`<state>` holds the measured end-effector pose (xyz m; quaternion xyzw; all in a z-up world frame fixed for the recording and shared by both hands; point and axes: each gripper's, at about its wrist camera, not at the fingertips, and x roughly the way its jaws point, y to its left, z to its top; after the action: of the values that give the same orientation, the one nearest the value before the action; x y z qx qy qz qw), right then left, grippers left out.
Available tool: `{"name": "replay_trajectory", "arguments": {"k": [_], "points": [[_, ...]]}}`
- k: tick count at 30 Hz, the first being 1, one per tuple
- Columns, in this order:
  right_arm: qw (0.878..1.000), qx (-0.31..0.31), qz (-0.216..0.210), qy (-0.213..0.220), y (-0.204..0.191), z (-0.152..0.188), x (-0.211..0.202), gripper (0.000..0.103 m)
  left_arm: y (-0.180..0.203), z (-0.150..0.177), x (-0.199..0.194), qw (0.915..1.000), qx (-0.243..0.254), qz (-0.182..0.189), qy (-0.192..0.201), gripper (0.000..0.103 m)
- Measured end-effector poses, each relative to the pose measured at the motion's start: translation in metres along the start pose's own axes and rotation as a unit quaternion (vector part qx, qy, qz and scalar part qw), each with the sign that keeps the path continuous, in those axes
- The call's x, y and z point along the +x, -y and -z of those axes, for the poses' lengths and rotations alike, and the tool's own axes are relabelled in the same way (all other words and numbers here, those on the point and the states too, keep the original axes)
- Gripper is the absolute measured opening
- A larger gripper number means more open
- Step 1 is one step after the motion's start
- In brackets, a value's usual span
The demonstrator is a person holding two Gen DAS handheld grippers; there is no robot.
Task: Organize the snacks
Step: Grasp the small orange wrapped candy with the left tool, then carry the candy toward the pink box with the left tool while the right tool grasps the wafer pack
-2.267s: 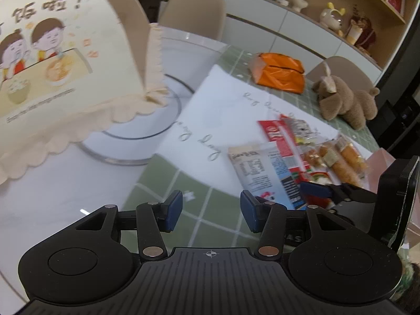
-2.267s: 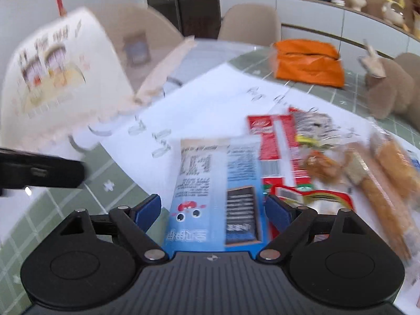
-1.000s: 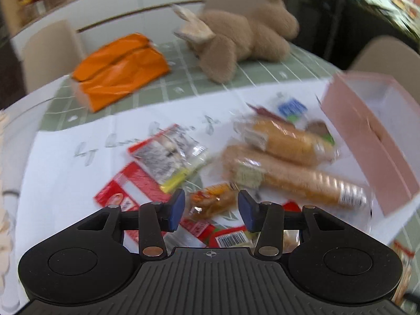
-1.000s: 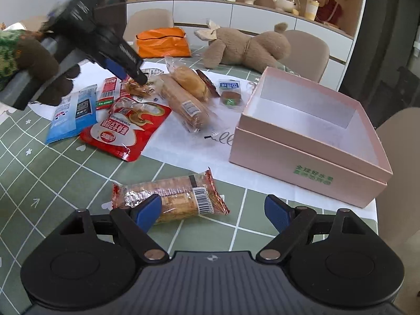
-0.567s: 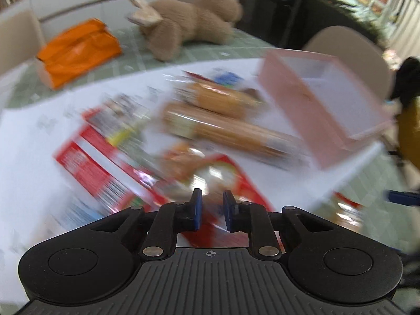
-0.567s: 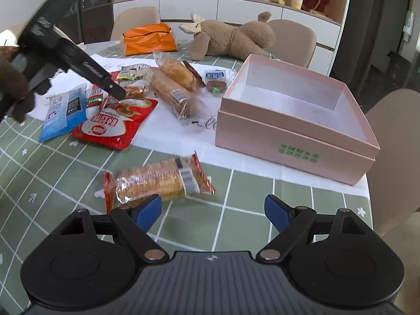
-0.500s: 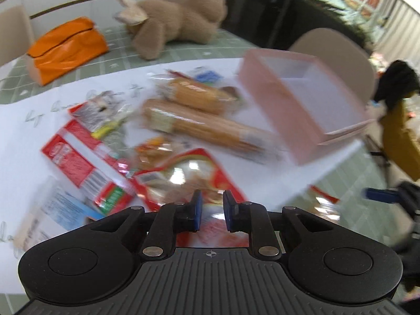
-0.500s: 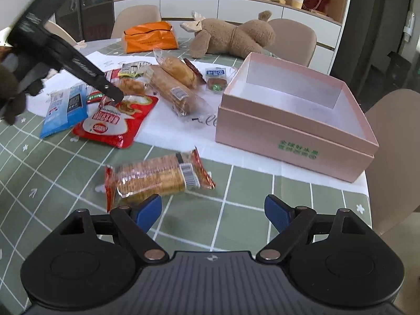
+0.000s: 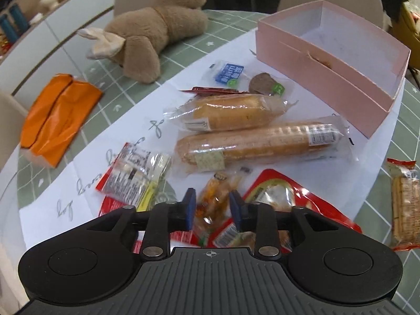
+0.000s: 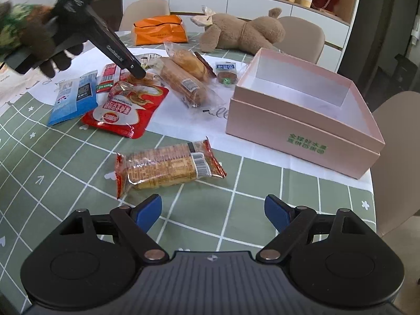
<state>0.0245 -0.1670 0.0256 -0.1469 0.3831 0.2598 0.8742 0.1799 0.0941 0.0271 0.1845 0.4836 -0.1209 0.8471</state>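
The left claw [image 9: 212, 208] has just been opened partway and is now set astride a small orange snack packet [image 9: 216, 193], lying left of the pink box [image 10: 302, 115]; no pinch is seen, so a grasp seems imminent. The right claw [image 10: 212, 210] is held wide apart, empty, above the tabletop [image 10: 52, 173] near the cracker pack [image 10: 168, 168]. Green characters are printed on the box, too small to be read.

Both wrist views look steeply down, sharing the pink box [image 9: 333, 78] and snacks.
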Motion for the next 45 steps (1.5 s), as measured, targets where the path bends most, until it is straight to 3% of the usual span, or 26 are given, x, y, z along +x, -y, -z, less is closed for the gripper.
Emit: {"name": "replay_trajectory", "arguments": {"k": [3,8,12,17,22,29,34,39,45], "points": [[1.000,0.015,-0.003,-0.011,0.004,0.004,0.003,0.086,-0.008,-0.002,0.011,0.9994,-0.027,0.022,-0.009,0.035],[0.999,0.029,-0.006,-0.021,0.005,0.006,0.005,0.086,-0.018,0.008,0.005,0.9907,-0.126,0.046,-0.019,0.025],[0.997,0.066,-0.040,-0.016,0.010,-0.001,-0.002,0.086,-0.015,0.036,-0.025,0.9748,-0.214,0.062,0.015,0.024],[0.987,0.132,-0.083,-0.047,0.014,-0.016,0.015,0.088,0.016,0.077,-0.075,0.9467,-0.305,0.090,0.051,0.024],[0.987,0.131,-0.079,-0.044,-0.001,-0.037,0.038,0.090,0.065,0.108,-0.094,0.9397,-0.332,0.073,0.033,0.024],[0.994,0.097,-0.055,-0.022,-0.026,-0.054,0.064,0.102,0.086,0.137,-0.095,0.9224,-0.380,0.069,0.006,0.024],[0.996,0.080,-0.042,0.004,-0.030,-0.059,0.075,0.103,0.101,0.139,-0.092,0.9208,-0.380,0.089,-0.002,0.024],[0.994,0.096,-0.057,-0.021,-0.019,-0.056,0.068,0.102,0.099,0.137,-0.099,0.9204,-0.381,0.089,0.007,0.024],[0.995,0.090,-0.026,-0.029,0.015,-0.020,0.033,0.102,0.097,0.133,-0.101,0.9162,-0.389,0.097,0.012,0.024]]}}
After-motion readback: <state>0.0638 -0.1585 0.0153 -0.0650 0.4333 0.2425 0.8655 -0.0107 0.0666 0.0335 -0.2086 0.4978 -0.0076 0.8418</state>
